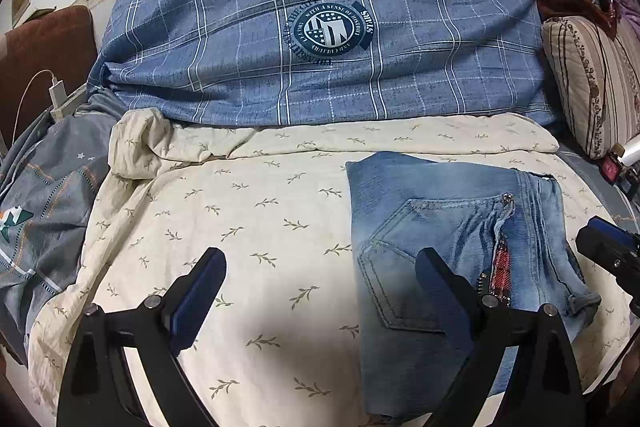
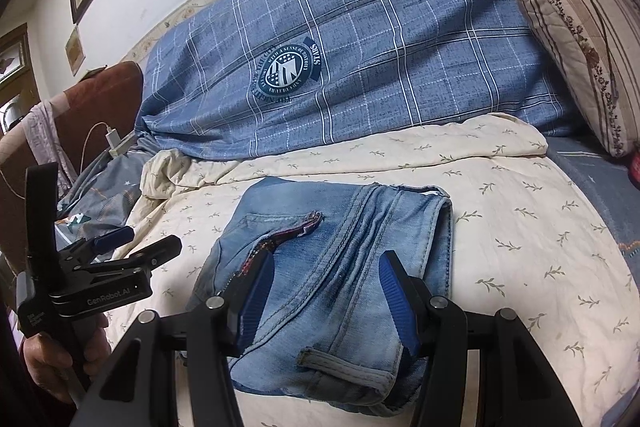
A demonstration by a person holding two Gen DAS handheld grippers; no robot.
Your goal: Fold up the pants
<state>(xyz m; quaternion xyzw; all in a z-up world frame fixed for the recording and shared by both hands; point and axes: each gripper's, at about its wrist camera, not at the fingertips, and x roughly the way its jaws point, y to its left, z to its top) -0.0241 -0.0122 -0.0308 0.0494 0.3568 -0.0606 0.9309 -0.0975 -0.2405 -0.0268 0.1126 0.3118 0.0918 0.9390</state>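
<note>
The jeans (image 2: pixel 332 267) lie folded into a compact, roughly square bundle on the cream leaf-print sheet (image 1: pixel 248 227), toward the right half of the bed. They are faded light-blue denim, with a back pocket (image 1: pixel 404 267) facing up, a zip edged in red along a slit, and a hem cuff (image 2: pixel 348 367) turned over at the near edge. The bundle's far edge is fairly straight; its right edge shows stacked seams and a thick fold. The left gripper (image 1: pixel 320 291) hangs above the sheet with its jaws spread wide and nothing between them, its right finger over the bundle's left edge. The right gripper (image 2: pixel 326 287) is parted about halfway, its blue pads (image 2: pixel 394 297) above the denim on either side of the middle seams, not pressing on it. Left of the jeans the sheet is bare up to its rumpled edge. Beyond them a narrow strip of sheet runs to the blue checked quilt (image 1: pixel 320 27); a striped pillow (image 2: pixel 580 67) stands at the right.
</note>
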